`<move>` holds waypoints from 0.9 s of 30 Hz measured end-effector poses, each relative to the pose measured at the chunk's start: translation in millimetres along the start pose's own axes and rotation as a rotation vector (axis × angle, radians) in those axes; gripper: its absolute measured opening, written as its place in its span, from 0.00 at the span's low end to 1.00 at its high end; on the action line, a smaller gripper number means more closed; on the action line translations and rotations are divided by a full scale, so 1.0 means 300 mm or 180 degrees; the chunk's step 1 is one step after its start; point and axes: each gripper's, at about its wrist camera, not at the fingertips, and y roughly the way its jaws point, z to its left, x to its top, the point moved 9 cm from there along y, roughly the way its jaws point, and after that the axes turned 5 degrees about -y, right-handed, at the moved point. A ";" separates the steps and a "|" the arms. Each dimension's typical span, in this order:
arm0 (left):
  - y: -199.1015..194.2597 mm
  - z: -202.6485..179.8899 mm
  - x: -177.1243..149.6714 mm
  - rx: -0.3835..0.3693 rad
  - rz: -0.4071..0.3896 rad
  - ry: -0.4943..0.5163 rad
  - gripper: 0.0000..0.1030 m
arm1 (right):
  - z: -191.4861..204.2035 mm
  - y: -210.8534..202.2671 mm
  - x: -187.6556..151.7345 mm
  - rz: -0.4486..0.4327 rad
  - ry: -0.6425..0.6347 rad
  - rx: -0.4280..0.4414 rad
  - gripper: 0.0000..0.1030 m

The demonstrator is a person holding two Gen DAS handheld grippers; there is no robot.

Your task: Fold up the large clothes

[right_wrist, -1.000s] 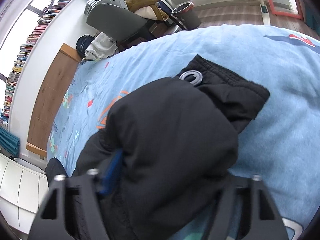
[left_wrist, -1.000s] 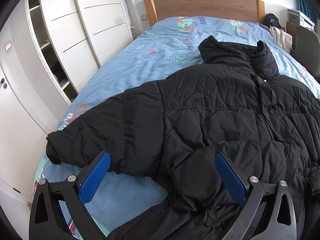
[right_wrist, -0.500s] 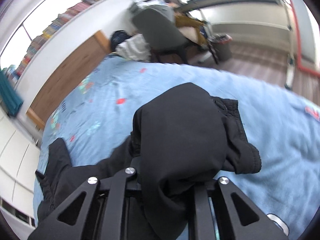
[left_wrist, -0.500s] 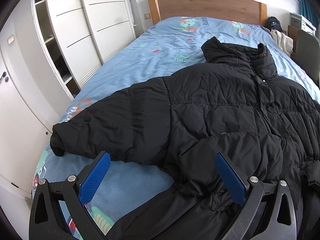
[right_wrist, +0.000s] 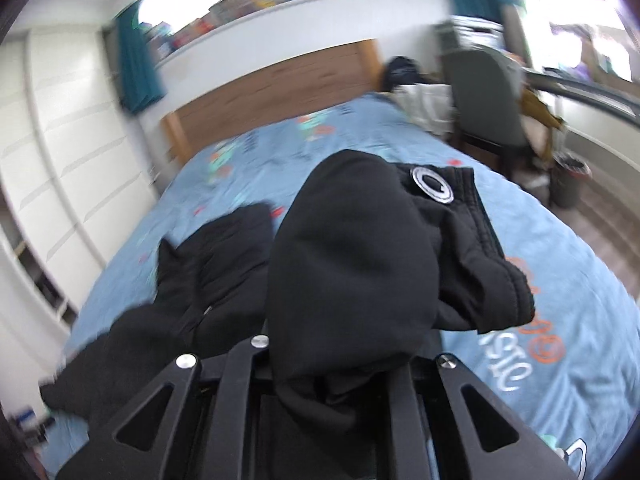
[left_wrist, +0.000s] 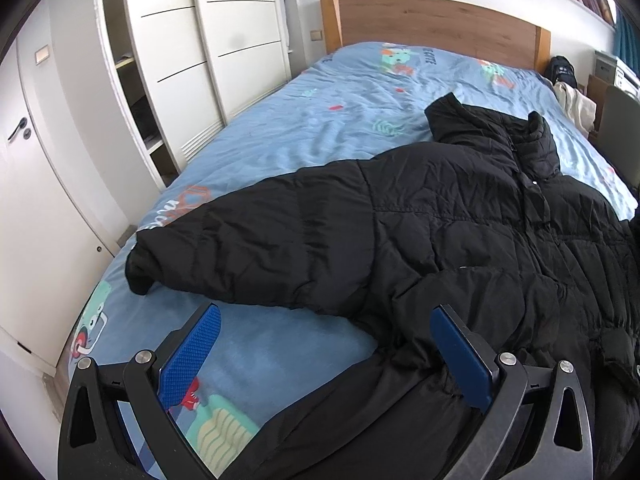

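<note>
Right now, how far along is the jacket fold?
Barely started. Done: the black puffer jacket lies spread face up on the bed, closed at the front. In hand: the right gripper is shut on the right sleeve, cuff lifted off the bed; the left gripper is open, its fingers holding nothing. Left: the left sleeve lies stretched out, the body unfolded.
</note>
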 end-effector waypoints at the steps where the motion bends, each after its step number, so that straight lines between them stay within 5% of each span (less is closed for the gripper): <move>1: -0.006 0.012 -0.003 0.0002 0.0000 -0.0020 1.00 | 0.056 0.015 -0.020 0.0055 -0.0095 0.0044 0.13; 8: -0.015 0.094 -0.017 0.0061 0.0036 -0.0169 1.00 | 0.317 0.122 -0.215 0.0434 -0.0528 0.0211 0.16; 15: -0.018 0.140 -0.022 0.0112 0.0045 -0.0233 1.00 | 0.431 0.171 -0.433 0.0792 -0.0807 0.0293 0.17; 18: -0.022 0.149 -0.025 0.0125 0.0050 -0.0245 1.00 | 0.470 0.169 -0.494 0.0915 -0.0857 0.0421 0.29; 20: -0.028 0.150 -0.026 0.0126 0.0050 -0.0246 1.00 | 0.504 0.153 -0.526 0.0982 -0.0873 0.0592 0.49; 27: -0.064 0.100 -0.017 0.0057 0.0012 -0.0151 1.00 | 0.643 0.067 -0.575 0.1055 -0.1081 0.0975 0.55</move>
